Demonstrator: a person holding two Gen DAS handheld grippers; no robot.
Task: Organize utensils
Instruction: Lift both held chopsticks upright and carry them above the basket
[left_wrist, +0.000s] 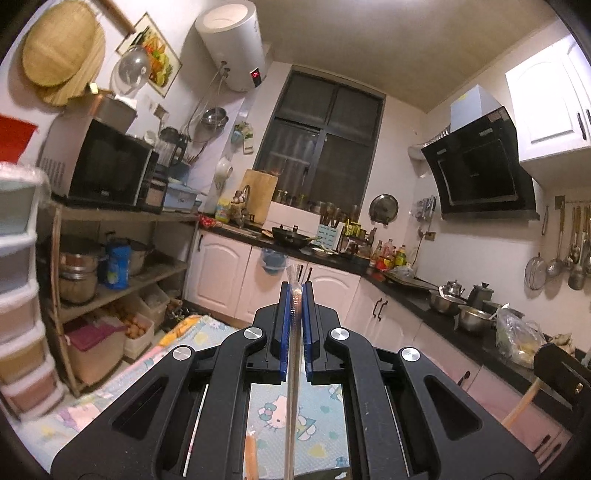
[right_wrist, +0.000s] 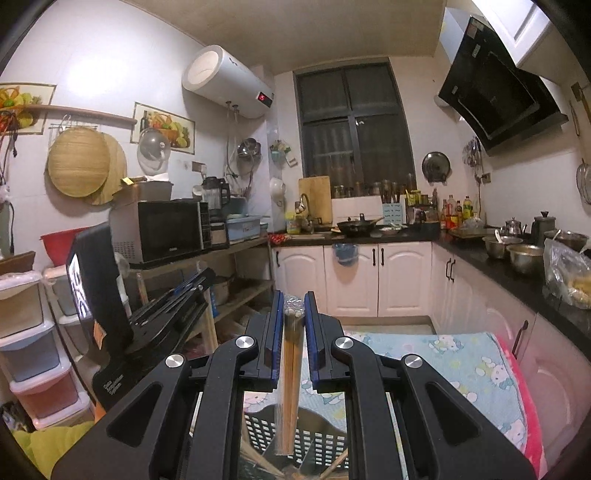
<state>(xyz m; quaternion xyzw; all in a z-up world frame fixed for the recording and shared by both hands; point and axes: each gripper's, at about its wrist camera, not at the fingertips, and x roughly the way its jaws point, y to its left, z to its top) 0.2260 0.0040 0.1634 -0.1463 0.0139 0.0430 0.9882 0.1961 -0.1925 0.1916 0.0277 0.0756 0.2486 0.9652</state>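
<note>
Left wrist view: our left gripper (left_wrist: 296, 295) pinches a single thin wrapped chopstick (left_wrist: 294, 332), held level above the patterned cloth (left_wrist: 325, 417); we judge it mid-carry.

Right wrist view: our right gripper (right_wrist: 294, 308) pinches a wrapped chopstick bundle (right_wrist: 289, 369) over the black slotted basket (right_wrist: 321, 439) near the cloth's edge. Next move likely calls for lowering it into the basket. The left gripper sits close alongside; open room lies ahead.
</note>
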